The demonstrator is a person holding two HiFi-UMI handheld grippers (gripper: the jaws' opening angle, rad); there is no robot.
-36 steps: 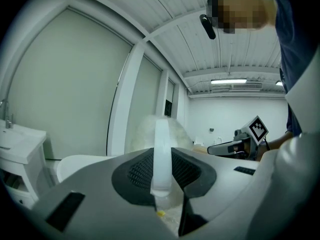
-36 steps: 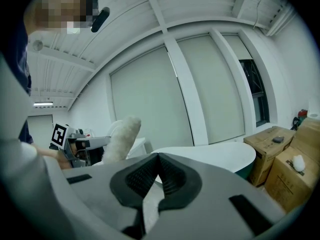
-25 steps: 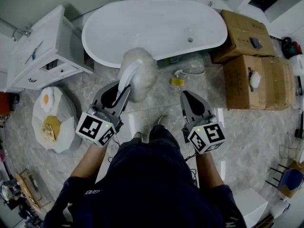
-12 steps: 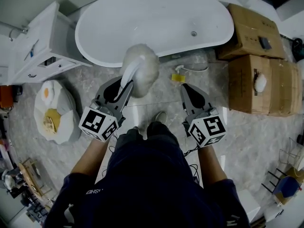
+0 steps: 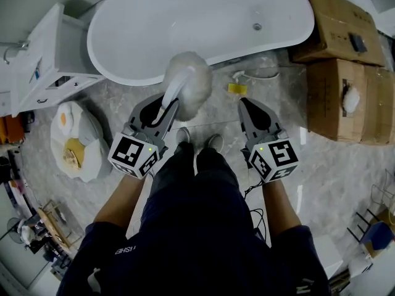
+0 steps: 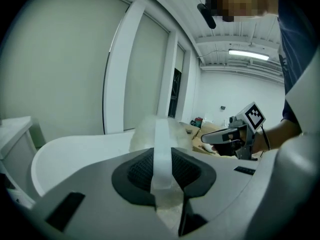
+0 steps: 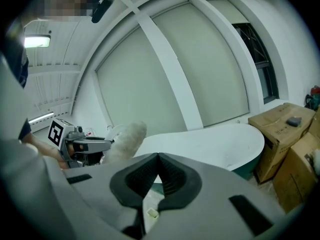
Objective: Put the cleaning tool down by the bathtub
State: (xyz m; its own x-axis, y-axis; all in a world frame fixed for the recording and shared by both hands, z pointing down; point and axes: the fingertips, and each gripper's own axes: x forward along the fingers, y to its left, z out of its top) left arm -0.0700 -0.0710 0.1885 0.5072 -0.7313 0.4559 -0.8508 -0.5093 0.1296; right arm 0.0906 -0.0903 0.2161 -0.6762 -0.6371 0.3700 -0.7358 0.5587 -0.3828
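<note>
Forearms point(image 5: 122, 201) forward, duster point(image 5: 191, 90) in left claw point(image 5: 165, 105)

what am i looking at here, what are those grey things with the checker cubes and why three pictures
No robot here: a person holds a two-jaw gripper in each hand; the marker cubes are part of them. One picture comes from a camera on the person's head, looking down. The other two come from cameras riding on the grippers, looking along their jaws. The left gripper is clamped on the white handle of a fluffy cleaning tool, held near the white bathtub. The right gripper is shut and empty. Cardboard boxes stand on the floor at the right.
</note>
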